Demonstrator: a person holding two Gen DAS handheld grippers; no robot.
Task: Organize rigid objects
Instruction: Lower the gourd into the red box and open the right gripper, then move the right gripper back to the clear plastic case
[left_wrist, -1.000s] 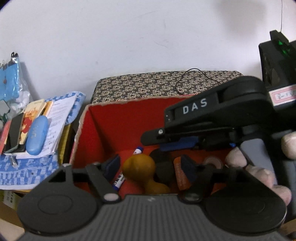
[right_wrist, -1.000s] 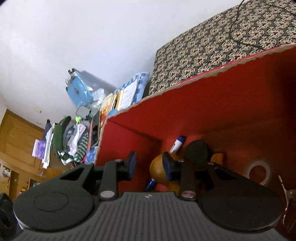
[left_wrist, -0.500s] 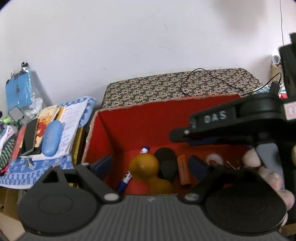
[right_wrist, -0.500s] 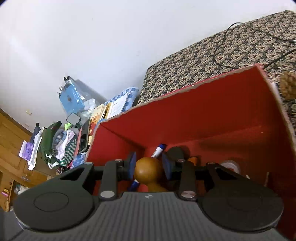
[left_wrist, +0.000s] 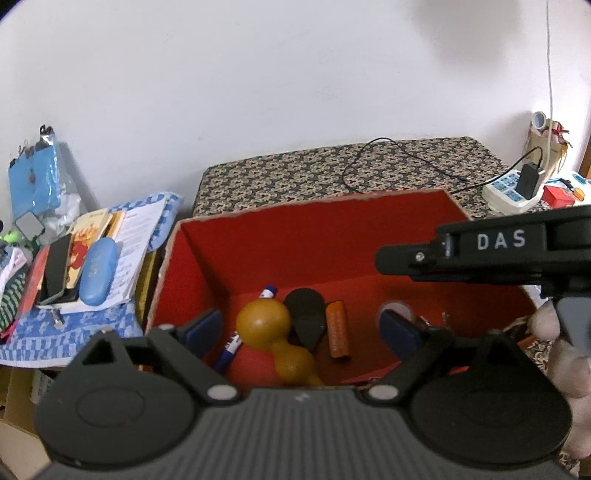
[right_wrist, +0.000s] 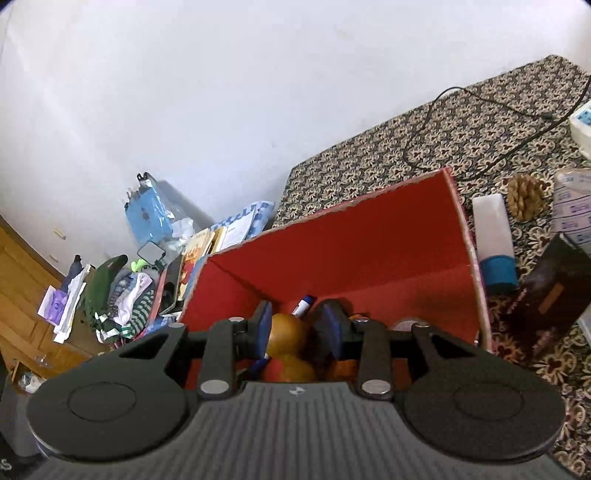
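White wall behind; the red cardboard box (left_wrist: 229, 258) holds a brown wooden gourd (left_wrist: 263, 325). Both jaws are spread and empty; next I judge picking the white-and-blue tube (right_wrist: 494, 243).

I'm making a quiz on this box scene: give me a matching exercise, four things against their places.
Things:
1. gourd
2. tape roll
3. blue case
4. pine cone

Places:
A. on the papers left of the box
B. on the patterned cloth, right of the box
C. in the box, beside the marker
D. in the box, near its right wall

Pairs: 1-C, 2-D, 3-A, 4-B
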